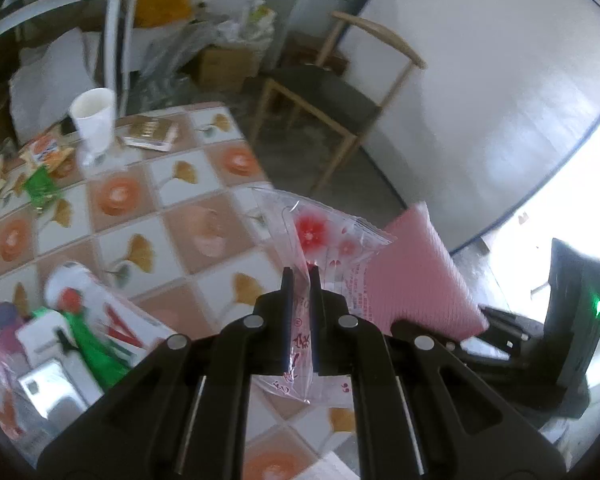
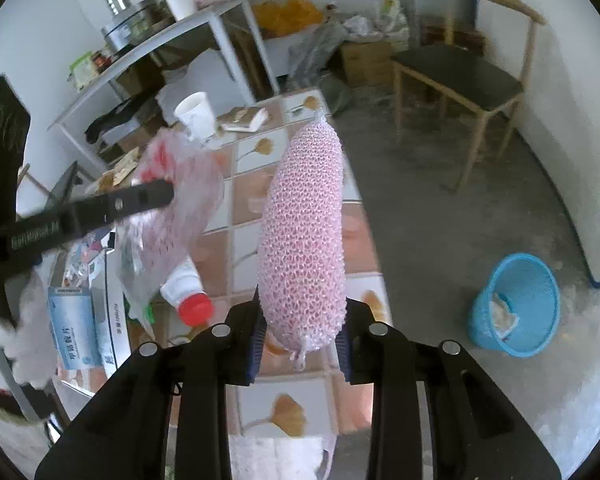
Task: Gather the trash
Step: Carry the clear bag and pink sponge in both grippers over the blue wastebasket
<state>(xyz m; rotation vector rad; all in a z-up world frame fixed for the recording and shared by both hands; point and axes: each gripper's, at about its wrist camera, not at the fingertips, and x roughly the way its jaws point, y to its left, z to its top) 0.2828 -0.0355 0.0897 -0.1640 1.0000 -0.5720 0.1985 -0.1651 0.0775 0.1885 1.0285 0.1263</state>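
Tiled table [image 2: 296, 208] with a leaf-and-circle pattern sits below both claws, concrete floor beyond it. Left gripper [image 1: 301, 280] is clamped nearly flat on a clear plastic wrapper [image 1: 324, 240] with red flower print; the film is thin, so the jaws stand almost together, pinching it mid-sheet and letting the rest fan out ahead of the tips. Right gripper [image 2: 302, 320] is closed on a pink foam net sleeve [image 2: 302, 232], gripped at its lower end so the long body stands up and away from the fingers, clear of the table. Both pieces hang off the surface, which I read as carrying, not picking.

Blue waste basket [image 2: 516, 304] stands on the floor to the right of the right claw, well apart, some paper already in it. Likely drop point.

More litter remains on the table left of the claws: white paper cup [image 1: 94, 120], snack wrappers [image 1: 40, 164], red-capped bottle [image 2: 186, 292].
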